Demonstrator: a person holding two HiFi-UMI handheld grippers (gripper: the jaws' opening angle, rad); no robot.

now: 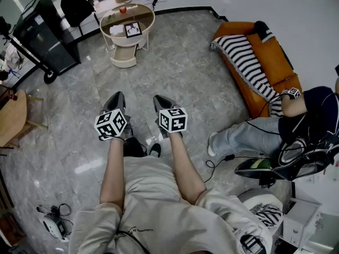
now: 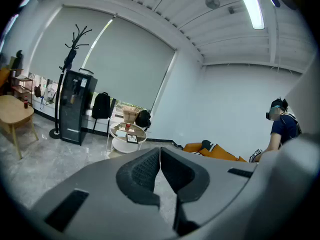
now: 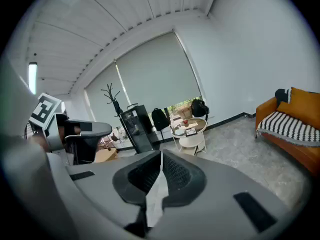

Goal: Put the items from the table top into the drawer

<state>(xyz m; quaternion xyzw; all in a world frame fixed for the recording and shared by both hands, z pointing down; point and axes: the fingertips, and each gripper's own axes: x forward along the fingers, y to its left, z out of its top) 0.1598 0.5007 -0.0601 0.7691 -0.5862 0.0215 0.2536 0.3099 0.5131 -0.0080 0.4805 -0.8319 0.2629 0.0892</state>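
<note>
Two grippers, both clenched, empty; L gripper (image 1: 116, 98) at 9 o'clock of R gripper (image 1: 160, 101); round table (image 1: 153, 20) far off at 12 o'clock, well apart; its rimmed top holds white sheet (image 1: 116, 29), red item (image 1: 123, 9), framed card (image 1: 132, 29).

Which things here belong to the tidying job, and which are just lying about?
Job: round white table; on it a red thing, framed card, white sheet; left gripper and right gripper, jaws shut, empty. Drawer not made out.

Lying about: orange sofa, striped blanket, black cabinet, backpack, wooden table.
</note>
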